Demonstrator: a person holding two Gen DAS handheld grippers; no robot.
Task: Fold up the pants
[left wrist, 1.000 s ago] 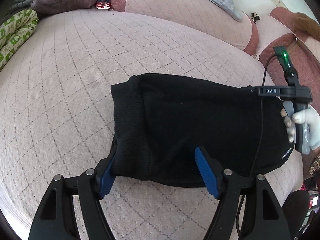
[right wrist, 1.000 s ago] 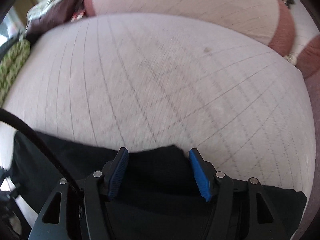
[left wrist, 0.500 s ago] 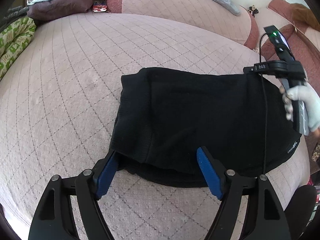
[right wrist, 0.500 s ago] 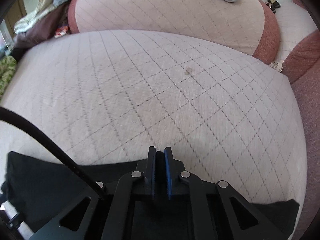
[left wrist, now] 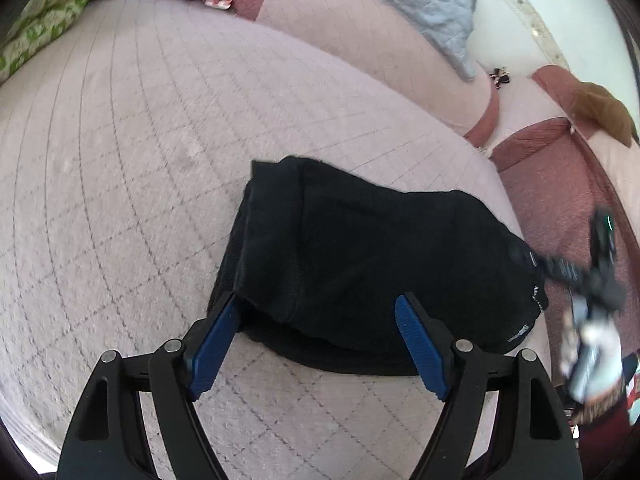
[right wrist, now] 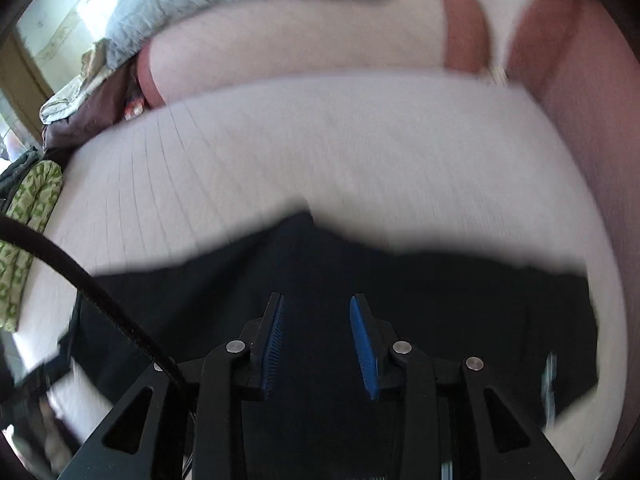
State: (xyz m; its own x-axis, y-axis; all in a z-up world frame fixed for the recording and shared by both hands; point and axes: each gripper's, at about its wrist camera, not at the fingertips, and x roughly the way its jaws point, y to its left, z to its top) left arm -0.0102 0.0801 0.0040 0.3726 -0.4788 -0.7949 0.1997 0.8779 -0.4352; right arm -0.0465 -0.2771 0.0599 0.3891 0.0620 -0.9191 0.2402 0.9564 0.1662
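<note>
Black pants (left wrist: 372, 264) lie folded on the sofa cushion (left wrist: 132, 168). The right gripper (right wrist: 318, 340) has lifted off them, jaws reopening empty; left gripper (left wrist: 316, 344) jaws stay apart, so the fold looks finished.

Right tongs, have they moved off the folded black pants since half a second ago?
Yes. The right tongs have lifted and pulled back: more of the folded black pants now shows ahead of them, against the pink quilted cushion.

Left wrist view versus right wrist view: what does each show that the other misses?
Only the left wrist view shows the right gripper from outside, blurred, and a brown cloth on the far cushion. Only the right shows a black cable crossing its frame and a doorway. Both show the folded black pants on the quilted pink sofa, the blue blanket and green patterned fabric.
</note>
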